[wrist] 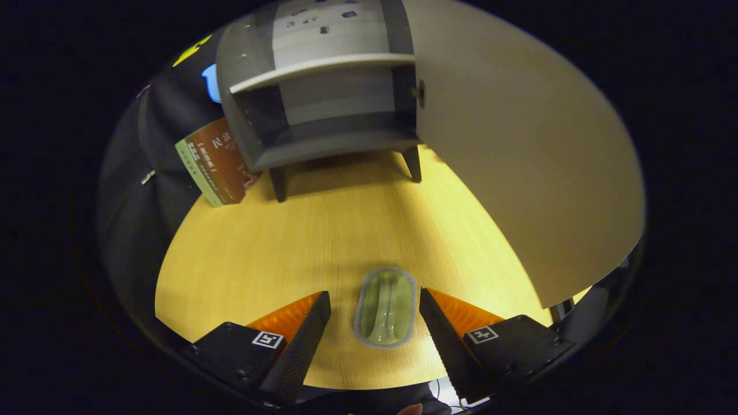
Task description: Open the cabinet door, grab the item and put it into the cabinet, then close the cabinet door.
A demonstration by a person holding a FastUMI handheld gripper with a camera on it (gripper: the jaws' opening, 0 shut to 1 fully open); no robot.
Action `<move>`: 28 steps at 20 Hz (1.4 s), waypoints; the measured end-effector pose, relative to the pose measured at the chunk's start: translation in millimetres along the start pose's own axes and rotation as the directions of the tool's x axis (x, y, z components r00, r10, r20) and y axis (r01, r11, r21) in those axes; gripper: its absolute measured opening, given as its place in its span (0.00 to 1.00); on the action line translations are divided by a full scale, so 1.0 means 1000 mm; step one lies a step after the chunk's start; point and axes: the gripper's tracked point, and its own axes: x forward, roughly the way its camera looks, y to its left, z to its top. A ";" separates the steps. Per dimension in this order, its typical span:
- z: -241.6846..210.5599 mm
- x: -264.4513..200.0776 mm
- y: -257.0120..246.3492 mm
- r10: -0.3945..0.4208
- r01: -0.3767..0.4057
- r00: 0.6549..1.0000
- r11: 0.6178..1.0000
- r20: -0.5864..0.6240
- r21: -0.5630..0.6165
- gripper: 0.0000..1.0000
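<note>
A small oblong item (385, 307), pale green with a grey rim, lies flat on the wooden table (277, 248). It sits between my two fingers, with a gap on each side. My gripper (375, 305) is open and just above the table around it. Beyond the fingers stands a grey cabinet (323, 104) on short legs, with one shelf inside. Its pale door (519, 155) is swung wide open to the right of the cabinet. Both cabinet compartments look bare.
A brown box with a green edge (216, 161) leans beside the cabinet's left side. The open door hangs over the table's right part, close to my right finger (444, 328). A fingertip of a person shows below the gripper (410, 410).
</note>
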 end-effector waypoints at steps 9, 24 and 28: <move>-0.025 0.029 -0.039 -0.084 0.085 0.993 0.996 -0.082 0.005 0.37; 0.042 -0.042 -0.022 -0.007 0.010 0.999 0.999 0.052 -0.053 0.22; 0.090 -0.086 -0.004 0.037 -0.032 0.993 0.999 0.112 -0.044 0.22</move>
